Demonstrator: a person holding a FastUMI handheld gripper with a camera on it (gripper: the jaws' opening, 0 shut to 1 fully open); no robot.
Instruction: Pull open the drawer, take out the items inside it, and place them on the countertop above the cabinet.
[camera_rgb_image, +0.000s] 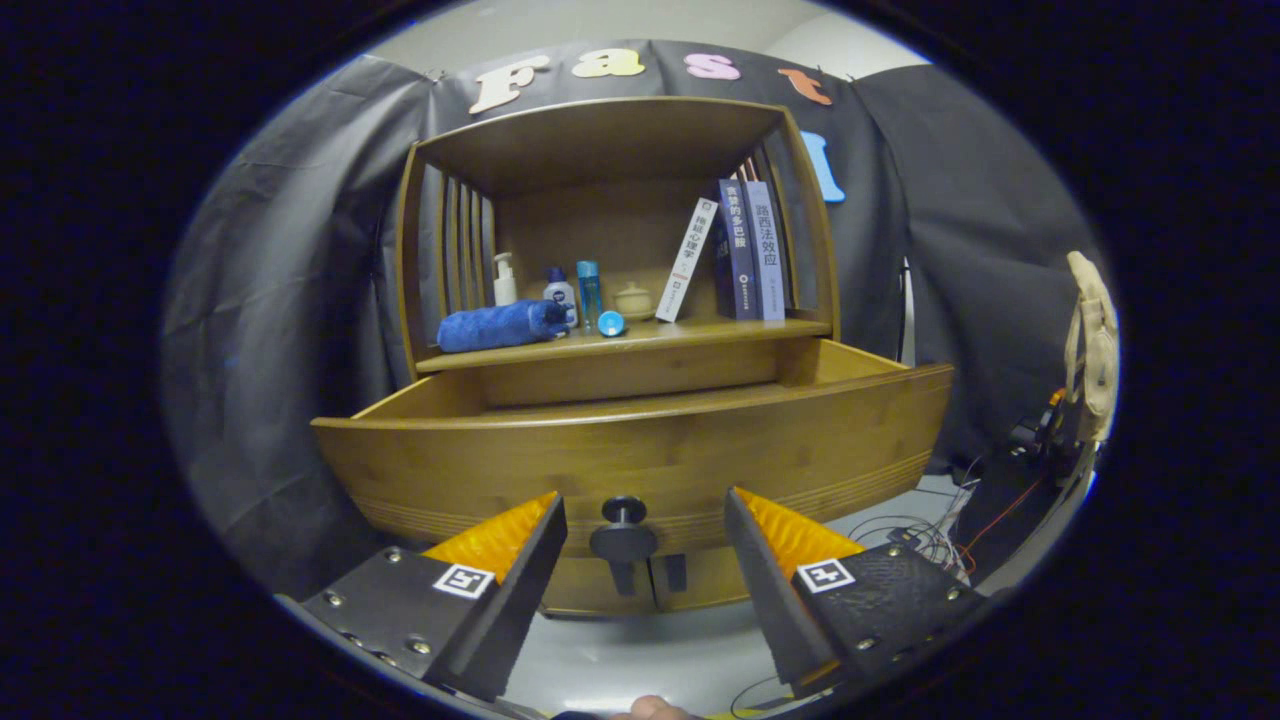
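Observation:
The wooden drawer (640, 455) stands pulled out toward me from the cabinet, and its inside is hidden behind its front panel. Its dark round knob (623, 535) sits between my two fingers, a little beyond the tips. My gripper (645, 520) is open, with the fingers apart on either side of the knob and not touching it. On the countertop (700, 333) above the drawer lie a rolled blue towel (500, 325), a white pump bottle (505, 280), a small white bottle (560, 290), a tall blue bottle (589, 290), a blue cap (611, 323) and a small cream jar (633, 298).
Three books (740, 250) stand at the right of the countertop, one leaning. Slatted side walls and a wooden top enclose that shelf space. Loose cables (940, 530) lie on the floor to the right of the cabinet. A pale wooden hand model (1092, 340) stands far right.

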